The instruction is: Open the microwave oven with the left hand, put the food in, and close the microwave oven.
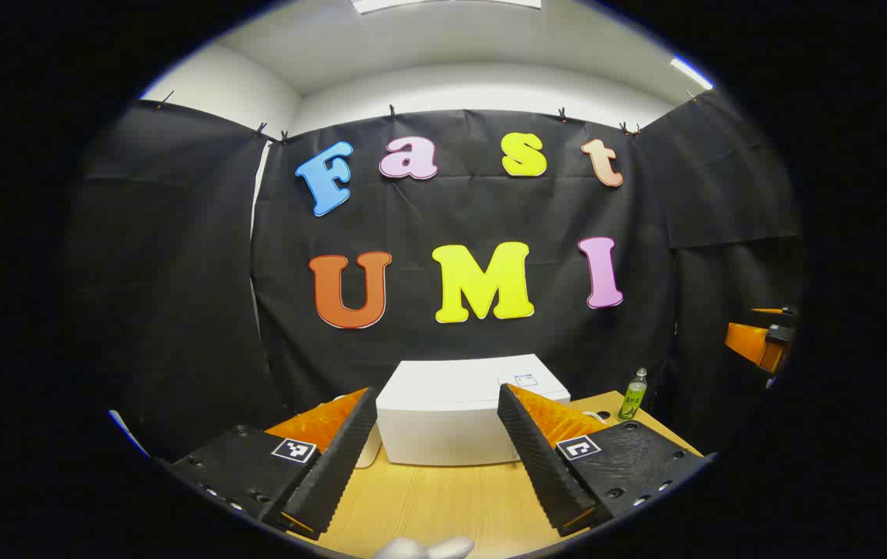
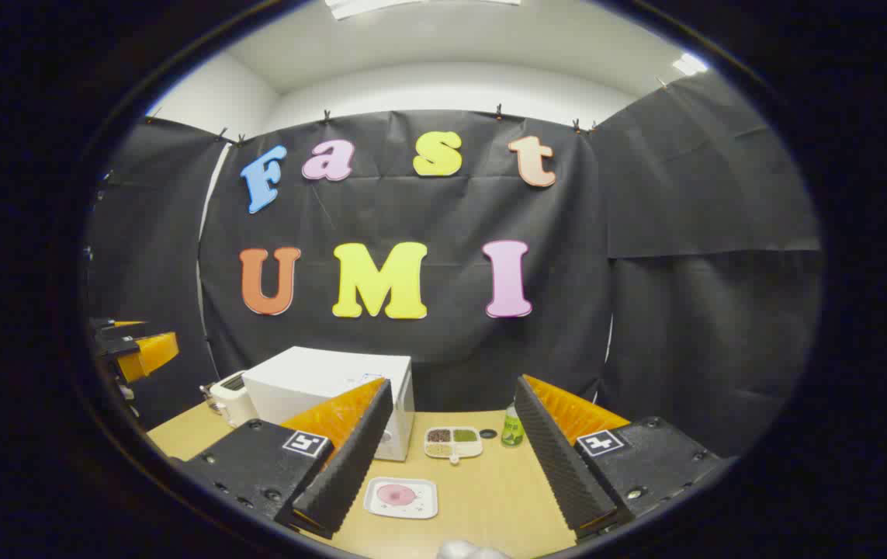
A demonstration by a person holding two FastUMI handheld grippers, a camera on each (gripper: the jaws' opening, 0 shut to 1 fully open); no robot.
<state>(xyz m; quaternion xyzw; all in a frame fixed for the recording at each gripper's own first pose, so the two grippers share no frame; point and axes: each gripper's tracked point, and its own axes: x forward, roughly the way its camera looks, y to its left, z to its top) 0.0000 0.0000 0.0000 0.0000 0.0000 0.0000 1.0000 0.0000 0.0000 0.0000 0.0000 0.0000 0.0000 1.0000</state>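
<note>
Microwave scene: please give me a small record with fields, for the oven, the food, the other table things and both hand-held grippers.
microwave: white, on the wooden table, door shut
food: pink item on a white plate, in front of the microwave
divided tray: right of the microwave
green bottle: upright, beside the tray
left hand-held gripper: open, facing the microwave, holding nothing
right hand-held gripper: open, holding nothing
</note>
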